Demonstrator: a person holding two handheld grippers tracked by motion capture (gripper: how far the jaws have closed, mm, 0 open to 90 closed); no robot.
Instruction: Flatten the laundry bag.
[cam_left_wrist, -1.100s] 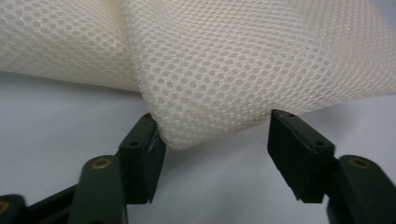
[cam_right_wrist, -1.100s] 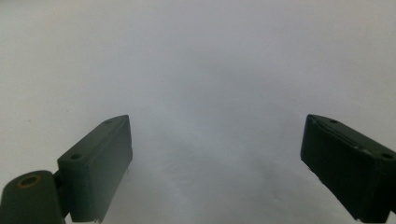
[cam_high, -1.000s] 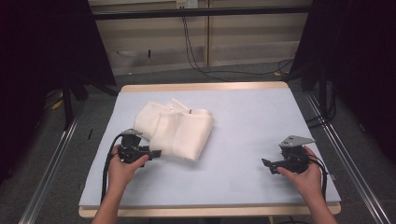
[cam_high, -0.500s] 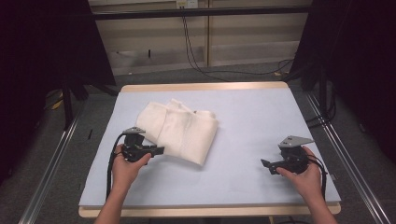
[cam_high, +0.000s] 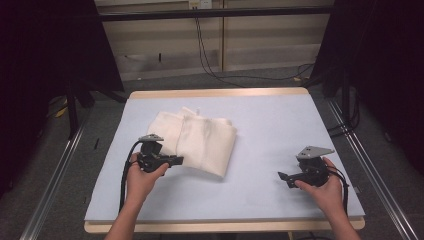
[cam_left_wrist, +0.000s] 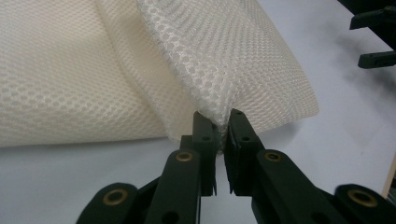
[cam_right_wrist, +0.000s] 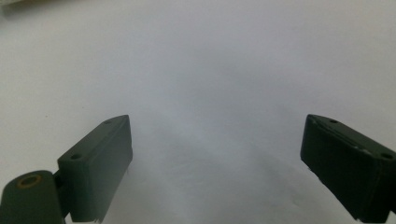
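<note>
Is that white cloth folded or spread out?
Folded. The cloth lies doubled in thick layers on the table, one rounded fold pinched in the left tongs.

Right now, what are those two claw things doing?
Left gripper: jaws just closed, pinching a fold of the cream mesh cloth.
Right gripper: open, holding nothing, over the pale blue table mat.

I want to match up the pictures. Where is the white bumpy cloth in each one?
High view: the cloth lies folded left of the table's middle, its near edge at the left gripper.
Left gripper view: it fills the top, a corner pinched between the jaws.
Right gripper view: I can't make out the cloth.
Shared landmark: the pale blue table cover.
</note>
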